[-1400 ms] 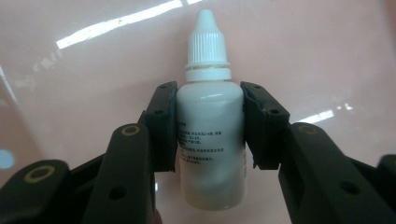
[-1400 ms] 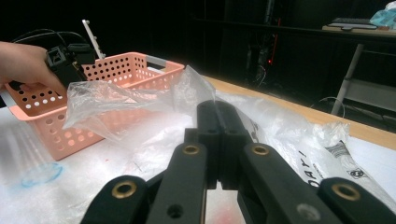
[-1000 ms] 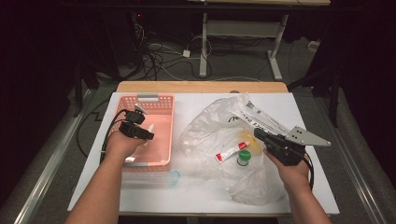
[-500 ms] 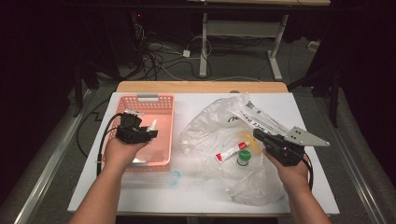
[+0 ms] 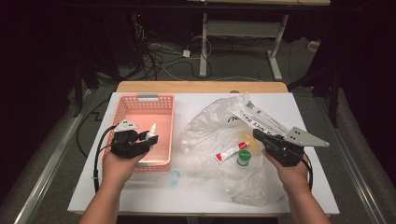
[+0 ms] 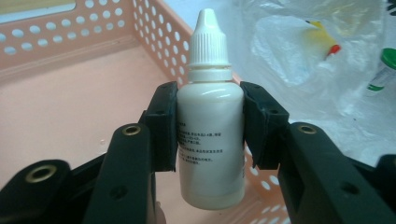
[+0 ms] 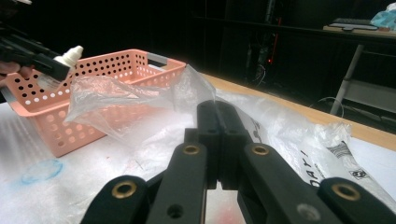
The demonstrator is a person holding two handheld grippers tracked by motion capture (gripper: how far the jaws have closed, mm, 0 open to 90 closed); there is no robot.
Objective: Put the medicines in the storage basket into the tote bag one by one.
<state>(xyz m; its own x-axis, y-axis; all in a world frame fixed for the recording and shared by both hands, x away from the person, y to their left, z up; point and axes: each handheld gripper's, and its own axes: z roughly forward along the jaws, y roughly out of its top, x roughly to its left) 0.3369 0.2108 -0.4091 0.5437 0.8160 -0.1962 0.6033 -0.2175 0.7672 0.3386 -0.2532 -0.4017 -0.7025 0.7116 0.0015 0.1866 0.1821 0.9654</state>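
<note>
Left claw (image 6: 210,135) is clenched on a white dropper bottle (image 6: 210,116); both pads are pressed flat against the bottle's sides, just below the ribbed cap. In the left gripper view the bottle's long axis is seen running bottom to top of the frame, nozzle tip toward the upper edge, base low between the jaws. In the high view the left claw (image 5: 148,139) is seen at centre left, and the bottle (image 5: 151,132) is held over the right half of the pink basket (image 5: 140,100), above its floor, with the cap toward the top of the frame and slightly right.

Right claw (image 7: 217,114) is closed tight, with a fold of the clear plastic bag (image 7: 135,100) pinched between the jaw tips; the film is lifted into a peak there. In the high view the right claw (image 5: 259,136) is at centre right, at the edge of the bag (image 5: 210,126), which is spread on the white bench (image 5: 299,112). Inside the bag a red-and-white tube (image 5: 229,152) and a green-capped container (image 5: 243,157) are noted, just beside each other. Basket and bag are near each other, whether touching cannot be told.
</note>
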